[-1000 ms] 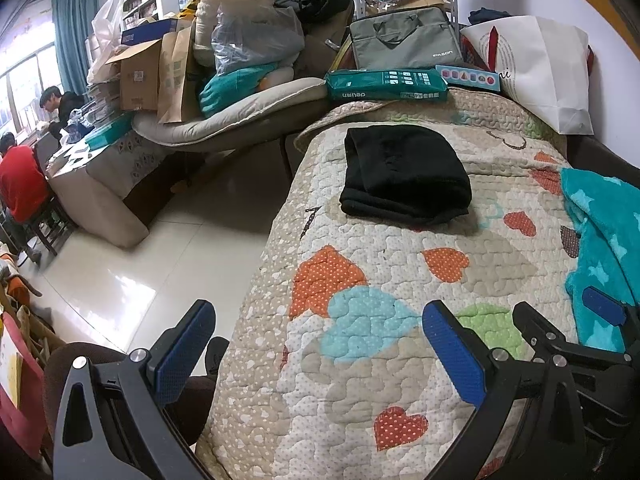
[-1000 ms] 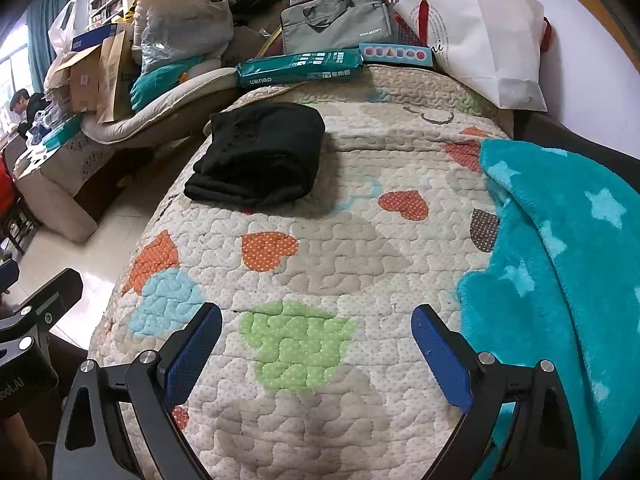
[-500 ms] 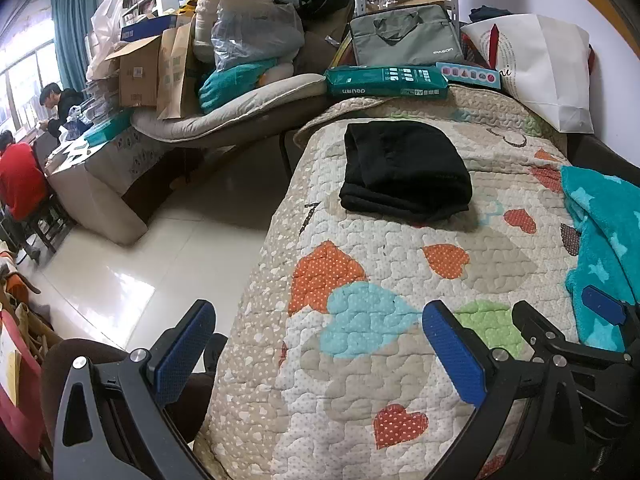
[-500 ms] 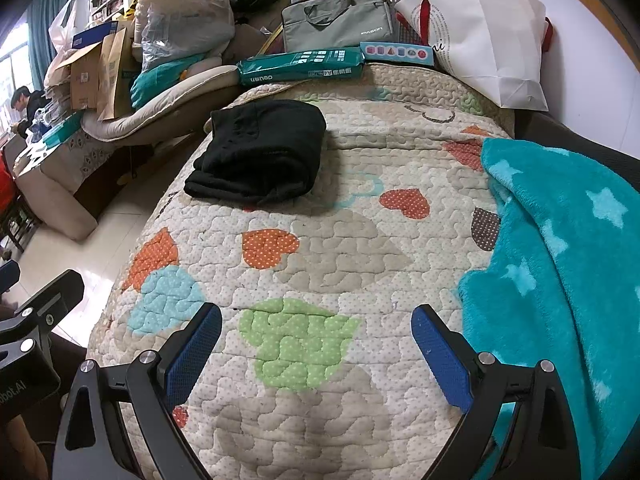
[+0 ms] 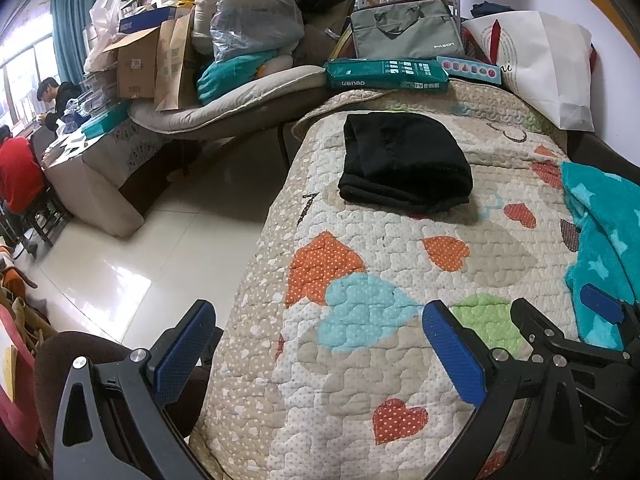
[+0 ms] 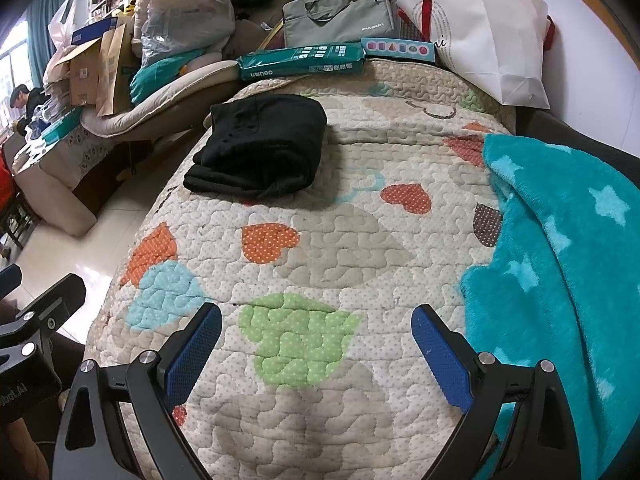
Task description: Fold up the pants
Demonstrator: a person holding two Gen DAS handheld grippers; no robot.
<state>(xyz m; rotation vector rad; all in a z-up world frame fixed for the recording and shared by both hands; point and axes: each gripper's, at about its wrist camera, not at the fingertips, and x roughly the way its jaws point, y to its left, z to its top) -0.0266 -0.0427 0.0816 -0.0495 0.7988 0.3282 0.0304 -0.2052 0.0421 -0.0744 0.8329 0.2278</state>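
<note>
Here, one pair of black pants [image 5: 404, 166], soft knit folded into a thick rectangle, lies far up the heart-patched quilt [image 5: 360, 360]; one fluffy teal blanket [image 6: 560, 260] sits right; left gripper [image 5: 320, 356] and right gripper [image 6: 318, 352] gape empty

One folded pair of black pants [image 5: 404, 164] lies on one quilt [image 5: 360, 360]. One teal blanket [image 6: 560, 260]. One white bag [image 6: 492, 36], one grey case [image 6: 340, 12], one green pack [image 6: 300, 62]. Two grippers, two blue fingers [image 6: 440, 356] each. Two people [image 5: 18, 172] sit far left.
</note>
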